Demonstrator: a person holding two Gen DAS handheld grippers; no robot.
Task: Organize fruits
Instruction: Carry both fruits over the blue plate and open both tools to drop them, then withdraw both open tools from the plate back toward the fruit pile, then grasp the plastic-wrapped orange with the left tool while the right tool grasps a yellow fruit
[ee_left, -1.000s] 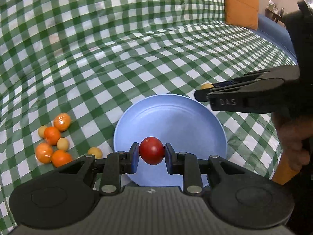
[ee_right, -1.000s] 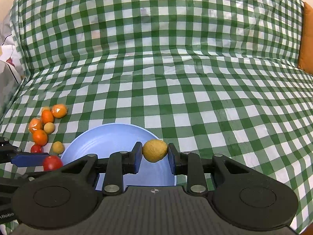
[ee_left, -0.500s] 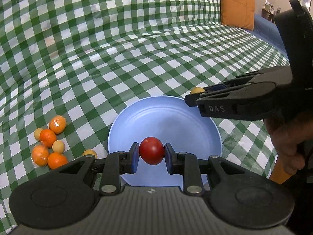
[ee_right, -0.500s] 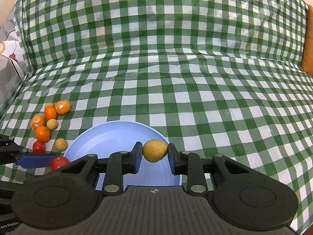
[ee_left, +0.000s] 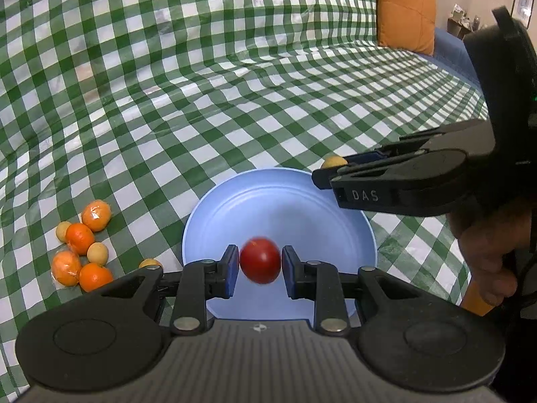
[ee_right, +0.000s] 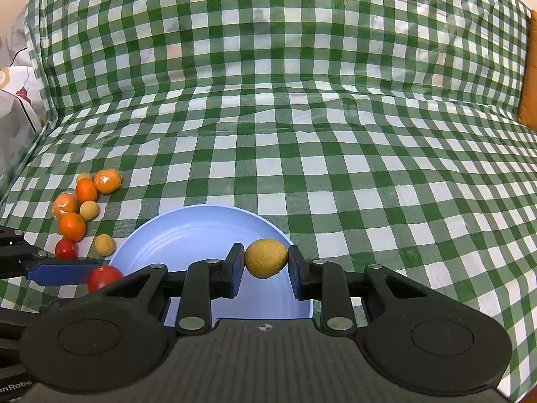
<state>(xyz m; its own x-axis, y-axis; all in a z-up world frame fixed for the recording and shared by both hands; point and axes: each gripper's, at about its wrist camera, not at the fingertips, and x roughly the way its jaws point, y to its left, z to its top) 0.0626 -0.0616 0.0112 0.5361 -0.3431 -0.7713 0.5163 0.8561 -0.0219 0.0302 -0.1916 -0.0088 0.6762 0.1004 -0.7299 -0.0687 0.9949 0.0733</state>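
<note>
Green and white checked cloth (ee_left: pixel 235 100) covers the whole surface, and an orange cushion (ee_left: pixel 406 10) stands at the far right.

From the left wrist view, the left gripper (ee_left: pixel 260 265) is clenched on a red tomato (ee_left: pixel 260 264), which hangs over the near part of a blue plate (ee_left: pixel 278 208). To the left of the plate, a small heap of oranges (ee_left: pixel 79 238) and little yellow fruits lies on the cloth. The right gripper (ee_left: pixel 330 164) comes in from the right, over the far rim of the plate, with a hand (ee_left: pixel 486 252) behind it; only a bit of yellow fruit shows at its tip.

From the right wrist view, the right gripper (ee_right: pixel 265 263) is grasping a round yellow fruit (ee_right: pixel 265 258) between its blue pads, above the right side of the blue plate (ee_right: pixel 201 231). The left gripper (ee_right: pixel 97 273) is at the lower left with the tomato (ee_right: pixel 102 277) near the plate's left edge. Beside it on the cloth (ee_right: pixel 302 117) lie the oranges (ee_right: pixel 85 191), and a second small tomato (ee_right: pixel 66 249).
</note>
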